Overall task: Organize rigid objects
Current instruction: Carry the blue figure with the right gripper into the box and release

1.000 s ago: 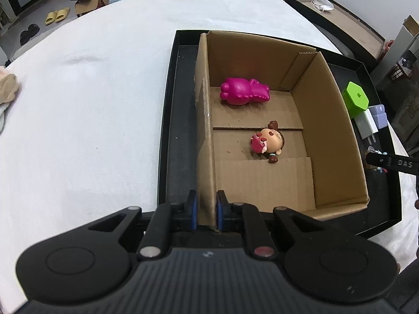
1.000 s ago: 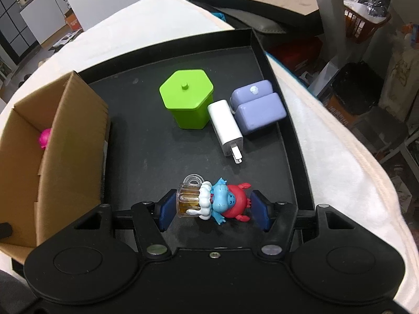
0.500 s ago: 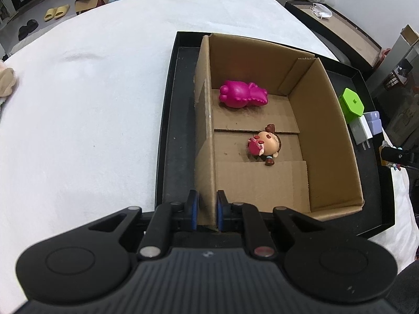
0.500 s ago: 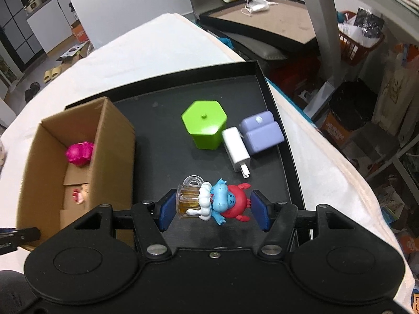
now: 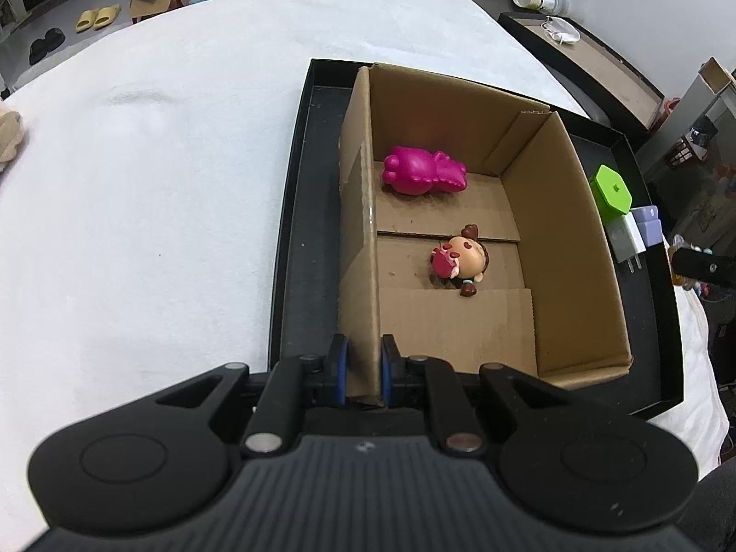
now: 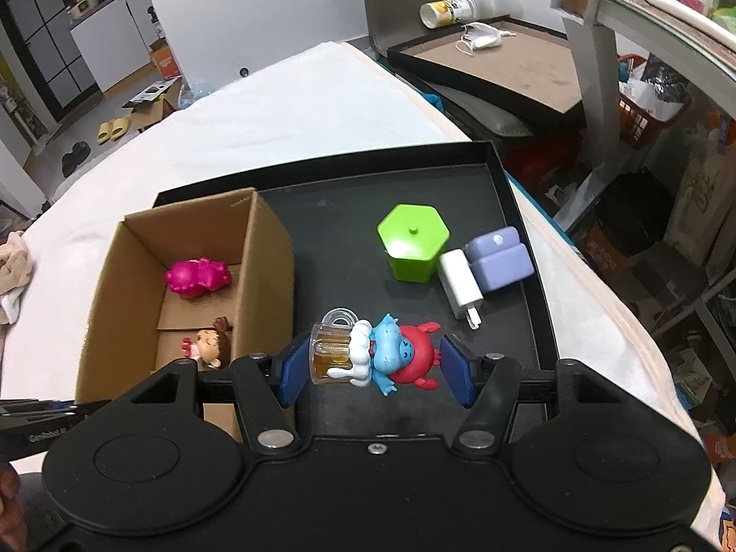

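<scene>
My left gripper [image 5: 363, 370] is shut on the near left wall of the open cardboard box [image 5: 361, 230], which stands in a black tray [image 5: 294, 230]. Inside lie a magenta toy [image 5: 423, 177] and a small doll figure [image 5: 460, 262]. My right gripper [image 6: 375, 363] is shut on a blue and red figure with a beer mug [image 6: 377, 354], held above the tray [image 6: 501, 322] just right of the box [image 6: 271, 276]. The magenta toy [image 6: 198, 276] and doll [image 6: 209, 345] also show in the right wrist view.
On the tray's right side stand a green hexagonal container [image 6: 411, 241], a white charger [image 6: 462, 287] and a lilac block [image 6: 499, 260]. White cloth [image 5: 138, 184] covers the table. A second tray [image 6: 497, 69] with a cup and mask sits behind.
My right gripper has risen and drawn back with the figure, bringing the box into its view. My left gripper keeps its hold on the box wall.
</scene>
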Available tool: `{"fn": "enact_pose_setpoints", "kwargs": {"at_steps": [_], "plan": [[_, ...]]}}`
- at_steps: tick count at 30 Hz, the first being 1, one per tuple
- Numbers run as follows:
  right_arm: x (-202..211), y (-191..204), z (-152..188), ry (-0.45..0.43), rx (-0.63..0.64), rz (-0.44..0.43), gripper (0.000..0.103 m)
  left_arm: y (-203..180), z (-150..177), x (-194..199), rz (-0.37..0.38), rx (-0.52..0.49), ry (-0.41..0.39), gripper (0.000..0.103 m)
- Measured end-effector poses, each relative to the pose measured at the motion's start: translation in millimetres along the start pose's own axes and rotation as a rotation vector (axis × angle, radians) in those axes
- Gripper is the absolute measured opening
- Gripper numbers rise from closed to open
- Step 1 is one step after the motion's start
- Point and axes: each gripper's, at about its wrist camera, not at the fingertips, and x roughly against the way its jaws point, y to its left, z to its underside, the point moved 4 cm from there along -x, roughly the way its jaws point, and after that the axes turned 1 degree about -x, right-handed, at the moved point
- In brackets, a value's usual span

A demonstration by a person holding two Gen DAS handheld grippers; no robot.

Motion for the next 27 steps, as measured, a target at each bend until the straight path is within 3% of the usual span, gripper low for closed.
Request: {"fn": "enact_pose_setpoints", "kwargs": {"at_steps": [27], "plan": [[-6.9, 87.3, -26.7, -0.009, 0.131, -0.046, 0.059, 7.7, -0.4, -1.9, 0.055, 0.018, 0.006, 0.014]]}}
